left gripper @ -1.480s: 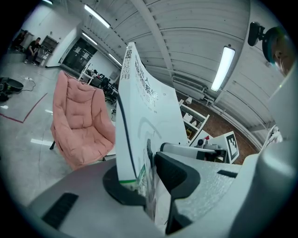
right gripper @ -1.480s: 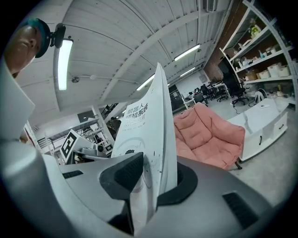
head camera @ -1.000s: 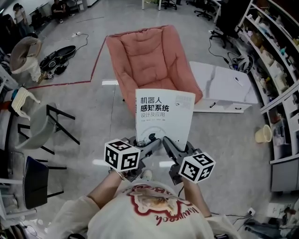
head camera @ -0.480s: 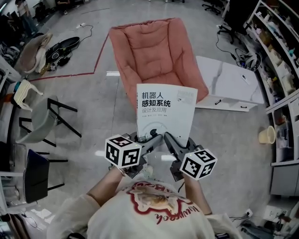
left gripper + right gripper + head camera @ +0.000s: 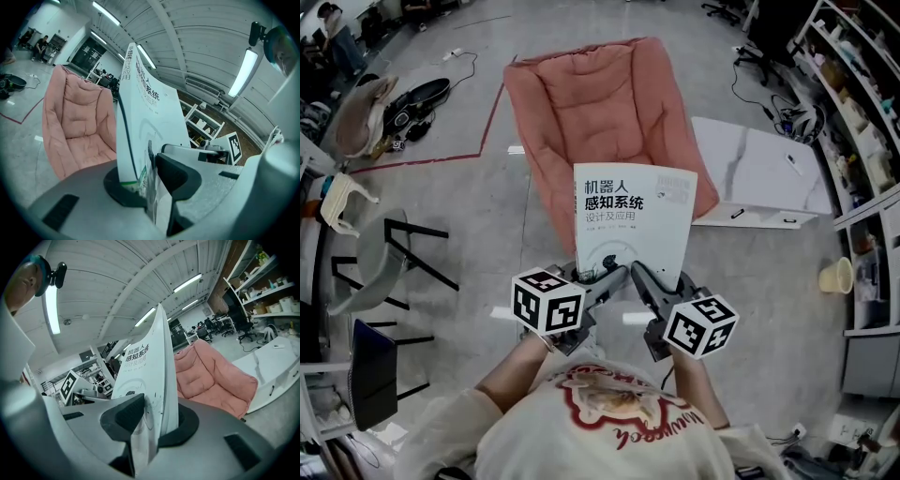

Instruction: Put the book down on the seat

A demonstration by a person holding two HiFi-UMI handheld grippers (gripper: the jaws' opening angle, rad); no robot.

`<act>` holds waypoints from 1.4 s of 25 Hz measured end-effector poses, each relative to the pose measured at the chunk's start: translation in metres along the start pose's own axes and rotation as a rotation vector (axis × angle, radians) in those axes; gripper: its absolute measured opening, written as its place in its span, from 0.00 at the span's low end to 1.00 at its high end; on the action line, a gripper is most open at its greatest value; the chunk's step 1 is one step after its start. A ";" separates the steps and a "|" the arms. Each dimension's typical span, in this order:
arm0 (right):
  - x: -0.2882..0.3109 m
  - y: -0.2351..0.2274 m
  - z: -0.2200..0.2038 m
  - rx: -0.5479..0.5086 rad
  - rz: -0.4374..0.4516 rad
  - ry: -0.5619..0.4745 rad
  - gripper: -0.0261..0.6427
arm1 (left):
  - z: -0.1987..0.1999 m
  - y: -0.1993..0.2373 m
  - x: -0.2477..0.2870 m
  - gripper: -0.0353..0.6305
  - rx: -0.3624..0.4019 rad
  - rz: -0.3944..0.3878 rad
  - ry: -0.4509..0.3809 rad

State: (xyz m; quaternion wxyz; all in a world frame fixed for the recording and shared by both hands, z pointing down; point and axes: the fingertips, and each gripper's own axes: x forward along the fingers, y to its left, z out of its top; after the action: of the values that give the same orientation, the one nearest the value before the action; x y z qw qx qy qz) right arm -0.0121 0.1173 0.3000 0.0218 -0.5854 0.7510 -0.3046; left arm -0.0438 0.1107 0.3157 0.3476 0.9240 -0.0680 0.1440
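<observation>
A white book (image 5: 632, 217) with dark Chinese print is held up in front of me, its cover facing up, over the near edge of the pink padded seat (image 5: 595, 103). My left gripper (image 5: 598, 278) is shut on the book's lower left corner, and my right gripper (image 5: 642, 278) is shut on the lower edge beside it. In the left gripper view the book (image 5: 143, 122) stands between the dark pads, with the seat (image 5: 77, 124) behind it to the left. The right gripper view shows the book (image 5: 149, 376) clamped likewise, the seat (image 5: 213, 376) to its right.
A white slab (image 5: 759, 173) lies on the floor right of the seat. Shelving (image 5: 853, 103) runs along the right side, with a yellow bucket (image 5: 836, 275) below it. Black-legged chairs (image 5: 389, 253) and cables stand at the left.
Both grippers and the book have moved forward towards the seat, which now sits closer below the book. The grip on the book is unchanged.
</observation>
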 end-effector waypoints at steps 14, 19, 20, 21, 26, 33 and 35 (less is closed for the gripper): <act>0.120 -0.082 0.094 0.051 -0.037 0.007 0.17 | 0.120 0.104 0.071 0.16 -0.014 -0.011 0.053; 0.157 -0.103 0.111 0.065 -0.049 0.017 0.17 | 0.144 0.138 0.087 0.16 -0.026 -0.016 0.065; 0.162 -0.106 0.113 0.069 -0.052 0.019 0.17 | 0.149 0.143 0.090 0.16 -0.028 -0.016 0.069; 0.167 -0.109 0.116 0.074 -0.054 0.021 0.17 | 0.153 0.148 0.092 0.16 -0.031 -0.015 0.072; 0.185 -0.120 0.127 0.081 -0.058 0.036 0.17 | 0.167 0.164 0.101 0.16 -0.047 -0.004 0.077; 0.187 -0.138 0.133 0.083 -0.053 0.063 0.17 | 0.171 0.167 0.118 0.16 -0.069 0.012 0.066; 0.188 -0.140 0.132 0.079 -0.053 0.077 0.17 | 0.170 0.168 0.120 0.16 -0.081 0.014 0.060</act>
State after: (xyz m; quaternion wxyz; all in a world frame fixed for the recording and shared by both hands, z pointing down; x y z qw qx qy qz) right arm 0.1011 -0.1258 0.3209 0.0080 -0.5915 0.7231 -0.3567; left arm 0.0691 -0.1310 0.3361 0.3855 0.9041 -0.0699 0.1710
